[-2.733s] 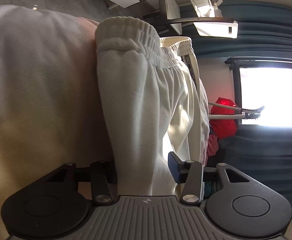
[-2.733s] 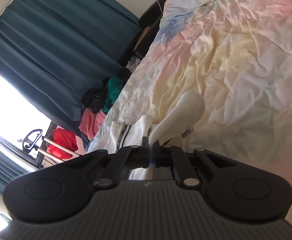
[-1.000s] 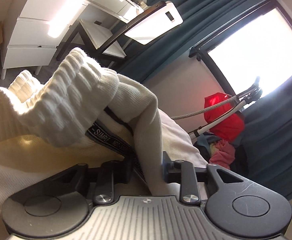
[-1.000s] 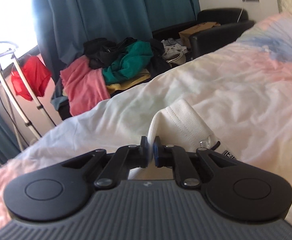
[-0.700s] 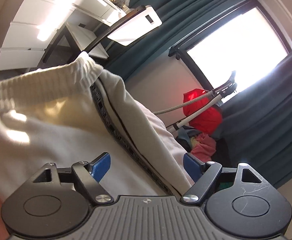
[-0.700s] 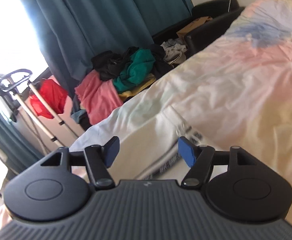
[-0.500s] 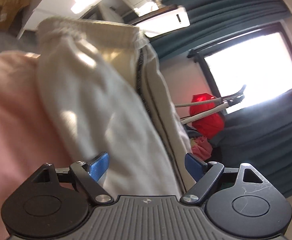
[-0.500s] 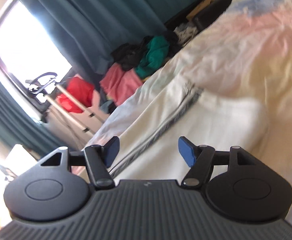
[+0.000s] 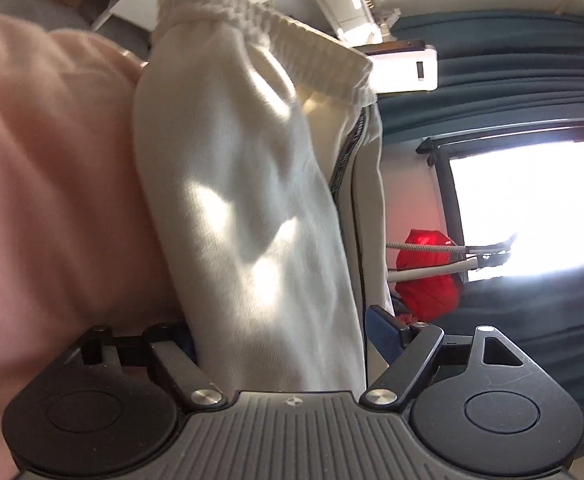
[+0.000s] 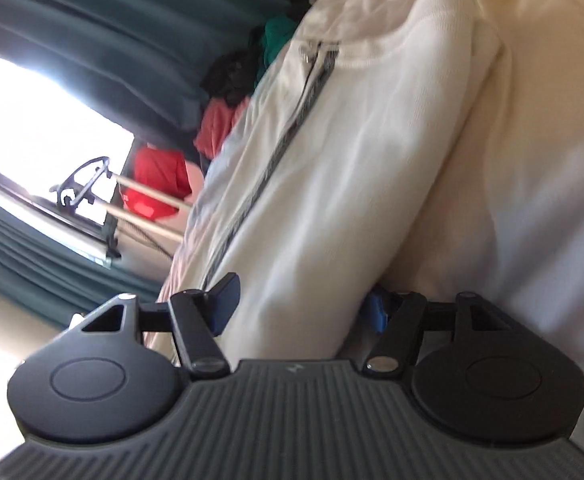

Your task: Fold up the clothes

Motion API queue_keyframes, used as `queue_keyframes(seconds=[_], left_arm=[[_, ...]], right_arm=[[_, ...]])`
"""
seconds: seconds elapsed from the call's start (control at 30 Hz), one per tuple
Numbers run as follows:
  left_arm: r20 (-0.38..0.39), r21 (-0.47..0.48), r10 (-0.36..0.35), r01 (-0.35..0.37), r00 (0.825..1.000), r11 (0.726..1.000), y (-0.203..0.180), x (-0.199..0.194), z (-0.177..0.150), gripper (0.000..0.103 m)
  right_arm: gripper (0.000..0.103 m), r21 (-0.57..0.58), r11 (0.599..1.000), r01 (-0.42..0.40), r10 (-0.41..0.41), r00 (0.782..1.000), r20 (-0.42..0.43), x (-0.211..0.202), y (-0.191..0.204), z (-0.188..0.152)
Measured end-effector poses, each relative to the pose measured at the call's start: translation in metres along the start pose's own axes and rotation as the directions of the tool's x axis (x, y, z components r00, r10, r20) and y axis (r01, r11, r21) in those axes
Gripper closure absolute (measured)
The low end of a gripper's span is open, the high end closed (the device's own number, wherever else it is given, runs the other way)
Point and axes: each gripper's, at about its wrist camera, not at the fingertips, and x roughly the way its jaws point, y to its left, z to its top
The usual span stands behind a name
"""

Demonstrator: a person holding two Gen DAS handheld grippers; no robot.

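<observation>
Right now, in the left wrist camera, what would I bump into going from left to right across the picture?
Pink bedding → cream sweatpants between the open left gripper fingers → red bag → bright window.

Both wrist views look along their fingers, pressed close to the same cream trousers (image 9: 251, 200).

Both grips released, then reset around the fold.

I've spread my left gripper (image 9: 281, 344) and right gripper (image 10: 300, 306), both clamped a second ago; each has since swung round and now straddles the cream sweatpants (image 9: 251, 208), laid flatter on the bed (image 10: 552, 160).
</observation>
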Motion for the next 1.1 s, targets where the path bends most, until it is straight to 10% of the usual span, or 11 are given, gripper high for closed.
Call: queue_keyframes(seconds=[0.2,0.4,0.8,1.1], left_arm=[[0.091,0.014,-0.002,0.001,0.996,1.000,0.007,0.018,0.005,0.070],[0.150,0.055,0.025,-0.033,0.988,0.998,-0.012,0.010,-0.002,0.092],[0.117,0.034,-0.099,0.096,0.988,0.995,-0.037,-0.103,0.027,0.096],[0.123,0.143,-0.006,-0.012,0.992,0.990,-0.014,-0.206,0.034,0.096]], right_arm=[[0.079,0.021,1.000,-0.003,0.000,0.989,0.151,0.021,-0.022,0.017],[0.086,-0.036,0.999,0.035,-0.027,0.979,0.202,0.022,-0.015,0.018],[0.091,-0.019,0.999,0.035,-0.032,0.990,0.141,-0.077,0.008,0.028],[0.091,0.120,0.992,0.041,-0.039,0.999,-0.015,-0.150,-0.005,0.013]])
